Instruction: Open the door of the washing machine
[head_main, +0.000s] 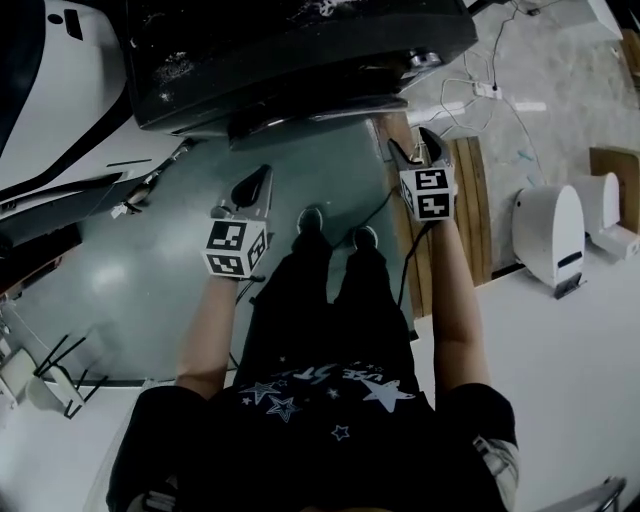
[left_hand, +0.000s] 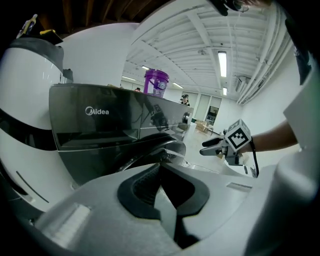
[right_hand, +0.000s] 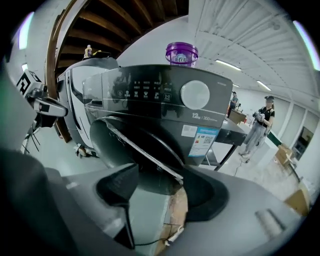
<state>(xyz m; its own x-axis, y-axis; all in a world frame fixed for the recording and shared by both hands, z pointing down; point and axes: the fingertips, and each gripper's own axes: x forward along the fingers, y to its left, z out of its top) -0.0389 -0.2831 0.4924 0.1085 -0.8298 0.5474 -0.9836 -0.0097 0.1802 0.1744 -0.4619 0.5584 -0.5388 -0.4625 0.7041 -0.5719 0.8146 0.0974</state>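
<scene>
Washing machine (right_hand: 165, 100) stands on the floor straight ahead, door (right_hand: 131, 146) facing the person. Right tool (right_hand: 161, 174) has its jaws spread wide and empty, lined up on the door rim, probably to hook it. Left tool (left_hand: 161, 166) has its jaws together, empty, parked aside, probably clear of the door's swing.

Head view looks steeply down from above the person (head_main: 330, 400) onto the top of the washing machine (head_main: 300, 50). Left gripper view faces its front obliquely, close up; right gripper view faces it nearly square. All share it.
</scene>
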